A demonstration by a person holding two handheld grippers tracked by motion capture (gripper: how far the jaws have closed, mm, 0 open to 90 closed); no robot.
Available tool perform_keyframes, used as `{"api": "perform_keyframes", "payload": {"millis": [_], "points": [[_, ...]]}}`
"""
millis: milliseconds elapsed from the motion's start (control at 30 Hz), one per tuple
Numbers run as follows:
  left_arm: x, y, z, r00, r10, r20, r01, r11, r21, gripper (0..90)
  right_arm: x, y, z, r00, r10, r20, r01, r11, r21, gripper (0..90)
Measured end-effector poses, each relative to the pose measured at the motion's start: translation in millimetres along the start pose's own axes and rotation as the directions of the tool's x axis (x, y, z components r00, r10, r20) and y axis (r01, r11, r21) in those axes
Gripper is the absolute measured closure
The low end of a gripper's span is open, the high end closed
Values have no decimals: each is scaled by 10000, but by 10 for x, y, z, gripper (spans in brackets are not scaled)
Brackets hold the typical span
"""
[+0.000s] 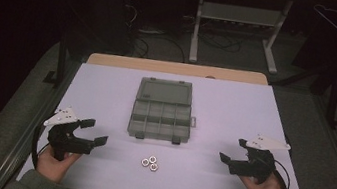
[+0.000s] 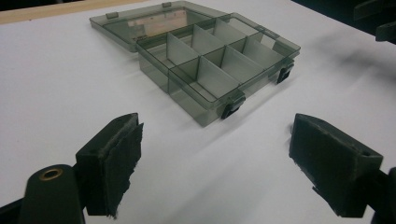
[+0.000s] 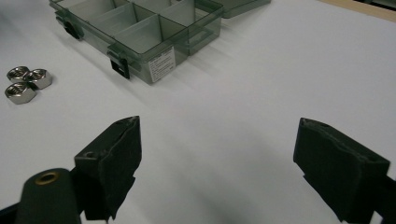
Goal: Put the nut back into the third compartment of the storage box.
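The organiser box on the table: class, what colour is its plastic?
Translucent smoky grey box with black latches; the left gripper view shows it best.

Three hex nuts [image 1: 150, 162], one compartment box [image 1: 160, 118], two grippers.

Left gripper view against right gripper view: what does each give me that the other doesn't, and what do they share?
Left gripper view: the box's open lid lying flat behind the compartments, and its own open left claw. Right gripper view: three hex nuts in a touching cluster beside the box, a white label on the box wall, and its own open right claw. Shared: the compartment box with black latches, and the white table.
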State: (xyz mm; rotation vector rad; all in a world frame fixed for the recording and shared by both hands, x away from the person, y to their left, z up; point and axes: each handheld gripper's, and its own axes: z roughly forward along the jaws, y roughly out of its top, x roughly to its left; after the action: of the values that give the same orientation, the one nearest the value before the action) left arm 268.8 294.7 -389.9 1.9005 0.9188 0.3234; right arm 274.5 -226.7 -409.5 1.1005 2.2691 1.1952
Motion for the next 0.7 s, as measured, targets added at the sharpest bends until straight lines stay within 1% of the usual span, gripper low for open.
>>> {"api": "perform_keyframes", "payload": {"millis": [67, 167, 200, 233, 267, 367, 400, 433, 533, 567, 600, 700], "points": [[-5, -2, 4, 10000, -26, -10, 26, 10000, 4, 162, 19, 16, 4, 10000, -58, -32, 58, 10000, 19, 144], [5, -6, 1, 10000, 11, 4, -11, 10000, 19, 162, 51, 53, 14, 9997, -98, -214, 101, 9999, 110, 146], [5, -8, -1, 10000, -88, -19, 88, 10000, -23, 162, 66, 64, 21, 9995, -152, -265, 155, 9998, 121, 149], [5, -8, -1, 10000, -88, -19, 88, 10000, -23, 162, 66, 64, 21, 9995, -152, -265, 155, 9998, 121, 149], [8, -9, -4, 10000, -86, -41, 86, 10000, -21, 162, 111, 95, 29, 9989, -286, -366, 295, 9993, 236, 150], [7, -9, -1, 10000, -81, -50, 81, 10000, -5, 162, 179, 141, 52, 9972, -494, -562, 516, 9979, 387, 158], [6, -9, 1, 10000, -71, -47, 71, 10000, -8, 162, 179, 141, 52, 9972, -494, -562, 516, 9979, 387, 158], [4, -8, 4, 10000, -85, -49, 85, 10000, -20, 162, 228, 171, 70, 9955, -650, -694, 686, 9964, 503, 161], [10, -13, 14, 10000, -72, -36, 72, 10000, 15, 162, 316, 225, 108, 9917, -836, -976, 903, 9937, 670, 173], [10, -13, 14, 10000, -72, -36, 72, 10000, 15, 162, 316, 225, 108, 9917, -836, -976, 903, 9937, 670, 173], [11, -13, 17, 10000, -84, -37, 84, 10000, 30, 162, 378, 272, 128, 9878, -1007, -1187, 1102, 9910, 757, 177], [16, -16, 27, 10000, -72, -33, 73, 9999, 84, 162, 445, 326, 156, 9824, -1166, -1460, 1295, 9882, 816, 191]]}}
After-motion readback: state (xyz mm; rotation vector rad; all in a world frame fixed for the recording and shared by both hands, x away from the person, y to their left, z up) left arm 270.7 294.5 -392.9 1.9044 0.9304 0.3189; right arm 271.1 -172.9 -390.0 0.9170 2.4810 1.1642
